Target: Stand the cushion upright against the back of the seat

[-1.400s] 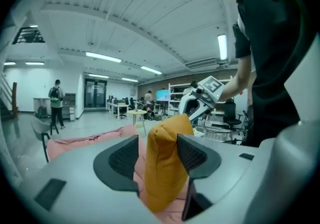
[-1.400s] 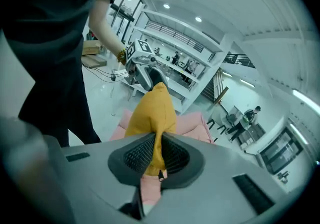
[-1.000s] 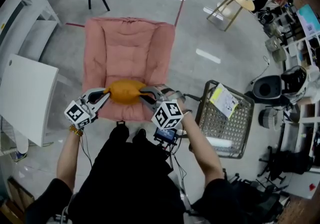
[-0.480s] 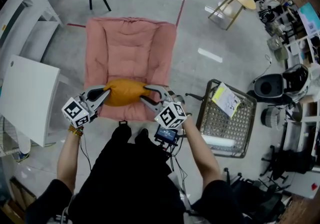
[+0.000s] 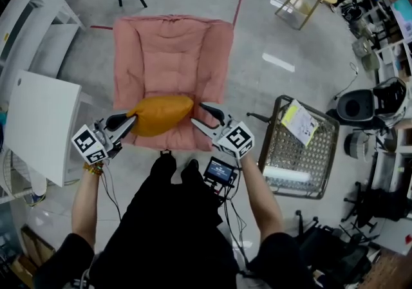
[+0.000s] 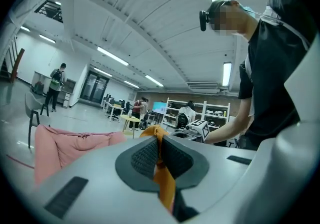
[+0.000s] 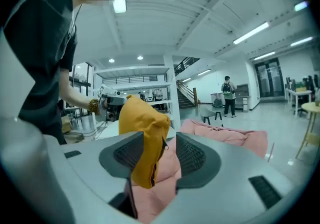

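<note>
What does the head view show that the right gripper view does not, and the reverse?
Only the head view: a grey wire-mesh basket holding a yellow-green sheet. Only the right gripper view: the dark ribbed pads of the right gripper standing apart, its jaws having just been opening, with a corner of the soft orange fabric cushion between them, unclamped. Both: that cushion and the pink padded chair.
</note>
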`<state>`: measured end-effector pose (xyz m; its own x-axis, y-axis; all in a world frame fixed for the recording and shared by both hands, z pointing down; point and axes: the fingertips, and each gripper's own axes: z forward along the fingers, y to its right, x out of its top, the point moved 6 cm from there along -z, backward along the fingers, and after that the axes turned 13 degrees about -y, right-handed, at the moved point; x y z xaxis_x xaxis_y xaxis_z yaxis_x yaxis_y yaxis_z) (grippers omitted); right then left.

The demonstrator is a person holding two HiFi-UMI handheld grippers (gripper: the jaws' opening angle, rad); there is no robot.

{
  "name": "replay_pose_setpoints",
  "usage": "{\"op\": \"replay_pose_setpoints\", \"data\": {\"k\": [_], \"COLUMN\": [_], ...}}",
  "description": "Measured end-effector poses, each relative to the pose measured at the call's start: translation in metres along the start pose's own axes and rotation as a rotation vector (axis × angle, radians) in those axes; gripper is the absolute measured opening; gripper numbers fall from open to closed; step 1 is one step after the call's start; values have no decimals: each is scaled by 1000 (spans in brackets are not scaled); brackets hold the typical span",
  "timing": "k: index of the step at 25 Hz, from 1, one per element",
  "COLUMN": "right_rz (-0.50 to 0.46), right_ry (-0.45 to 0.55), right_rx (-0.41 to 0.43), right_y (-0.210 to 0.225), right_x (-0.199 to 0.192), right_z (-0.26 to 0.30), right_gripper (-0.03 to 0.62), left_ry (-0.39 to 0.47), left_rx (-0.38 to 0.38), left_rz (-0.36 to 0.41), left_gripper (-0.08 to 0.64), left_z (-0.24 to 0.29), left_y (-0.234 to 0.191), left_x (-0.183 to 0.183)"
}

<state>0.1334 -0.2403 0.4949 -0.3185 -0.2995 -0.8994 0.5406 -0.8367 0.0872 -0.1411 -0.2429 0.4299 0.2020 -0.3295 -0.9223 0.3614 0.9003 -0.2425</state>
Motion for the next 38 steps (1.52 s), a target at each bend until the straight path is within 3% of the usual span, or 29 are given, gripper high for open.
{"op": "replay_pose_setpoints", "data": {"k": [4,7,14,19,27,33,38], "right_rz": [33,46,91,135,208,262,283], "right_ry": [31,19,-83,-185,-322,-364,-406], "right_rx": [121,179,98,33,-36,-86,-142], "right_y": [4,1,11,31,82,109,138], "right_x": [14,22,19,1,-43,-75,-96], "right_z": [21,34,59,86,141,171,206], "right_gripper": [183,65,46,44,44,44,44], "left_ry": [-3,-8,-142,-231,-376,-431,-452], "left_rx": [-37,-34,79,86,94,90,129], "left_rz": [-2,-24,-112,-161,-176,-200,-255], "left_gripper": [21,21,21,21,21,21,21], "left_z": [1,0,14,36,83,108,127], "left_y": [0,-8,-64,-102,-172,-201,-238], "left_x": [-2,-4,-38,-68,-108,-141,-167]}}
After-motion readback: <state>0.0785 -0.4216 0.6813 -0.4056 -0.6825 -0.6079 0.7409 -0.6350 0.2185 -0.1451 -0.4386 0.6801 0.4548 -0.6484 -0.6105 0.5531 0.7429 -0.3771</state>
